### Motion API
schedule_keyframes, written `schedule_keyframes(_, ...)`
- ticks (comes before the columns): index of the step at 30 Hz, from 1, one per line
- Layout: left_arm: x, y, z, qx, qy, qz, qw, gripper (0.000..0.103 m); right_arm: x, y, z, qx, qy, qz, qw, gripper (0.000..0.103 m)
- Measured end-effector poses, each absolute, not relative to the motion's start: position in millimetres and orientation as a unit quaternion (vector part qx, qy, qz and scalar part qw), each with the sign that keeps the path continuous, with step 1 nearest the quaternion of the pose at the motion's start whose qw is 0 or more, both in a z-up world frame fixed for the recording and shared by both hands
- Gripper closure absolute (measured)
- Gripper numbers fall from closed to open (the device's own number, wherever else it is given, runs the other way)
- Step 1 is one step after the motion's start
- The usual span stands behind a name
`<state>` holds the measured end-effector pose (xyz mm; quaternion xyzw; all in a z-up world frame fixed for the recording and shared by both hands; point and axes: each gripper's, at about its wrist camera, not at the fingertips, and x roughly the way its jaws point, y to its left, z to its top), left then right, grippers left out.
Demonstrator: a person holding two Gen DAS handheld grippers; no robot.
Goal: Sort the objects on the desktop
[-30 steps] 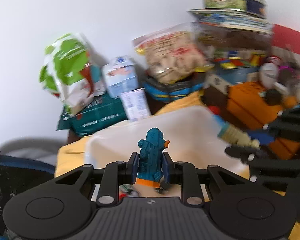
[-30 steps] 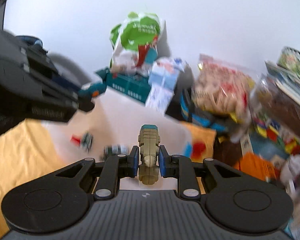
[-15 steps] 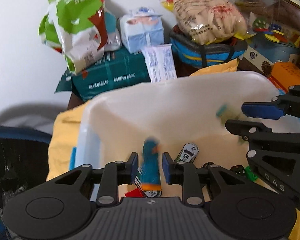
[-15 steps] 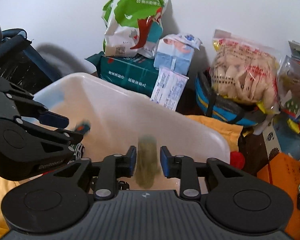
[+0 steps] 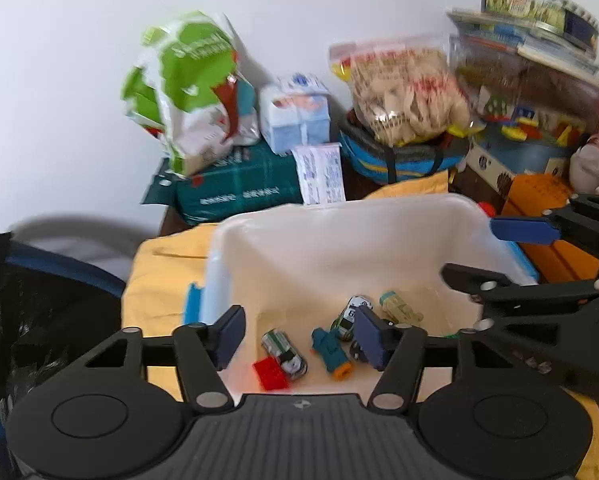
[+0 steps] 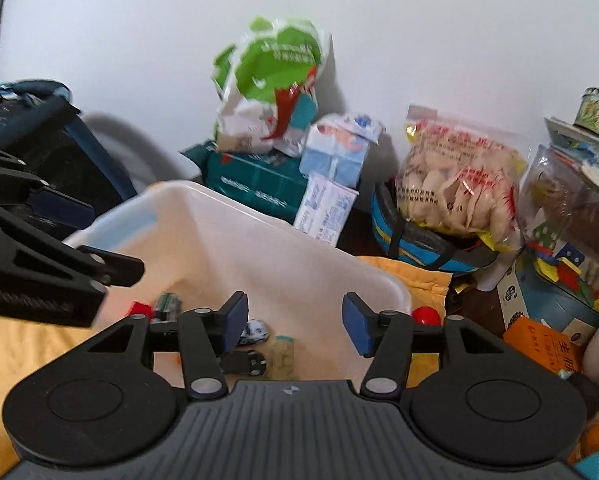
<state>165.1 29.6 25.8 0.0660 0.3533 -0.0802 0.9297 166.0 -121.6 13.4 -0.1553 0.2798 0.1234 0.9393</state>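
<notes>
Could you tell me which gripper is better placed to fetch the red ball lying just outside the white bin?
Right. The red ball lies beside the bin, close to the right gripper, whose opening jaws are empty. The left gripper hangs over the bin's far side.

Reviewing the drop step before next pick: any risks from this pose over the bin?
1. Both claws, left and right, hang opening and empty over the same white bin; pulling out together, they could clip each other.
2. A low exit may catch the bin rim and shift it on the yellow cloth.
3. Both views look blurred, so targeting the next object now seems unreliable.
</notes>
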Motion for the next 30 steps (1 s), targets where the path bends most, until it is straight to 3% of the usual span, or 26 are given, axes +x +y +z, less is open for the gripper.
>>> schedule_keyframes(8, 86, 62, -29, 0.084, 0.419, -0.073, 0.901, 0.038, 76, -152, -18, -0.151, 0.302, 0.192, 0.922, 0.047)
schedule_keyframes(14, 50, 66, -76, 0.089, 0.482, -0.062, 0.869, 0.039, 47, -151, -89, -0.188, 0.397, 0.196, 0.877, 0.062)
schedule_keyframes(17, 42, 64, -83, 0.077, 0.495, -0.069, 0.863, 0.039, 44, -142, -100, -0.193, 0.395, 0.202, 0.875, 0.069)
schedule_keyframes(23, 29, 50, -85, 0.087, 0.490, -0.089, 0.863, 0.039, 48, -117, -126, -0.257, 0.392, 0.177, 0.865, 0.074)
schedule_keyframes(25, 27, 46, -85, 0.091, 0.487, -0.095, 0.863, 0.039, 46, -115, -132, -0.279, 0.383, 0.162, 0.865, 0.084)
schedule_keyframes(30, 29, 45, -91, 0.087, 0.492, -0.096, 0.861, 0.039, 55, -141, -120, -0.175, 0.420, 0.164, 0.875, 0.086)
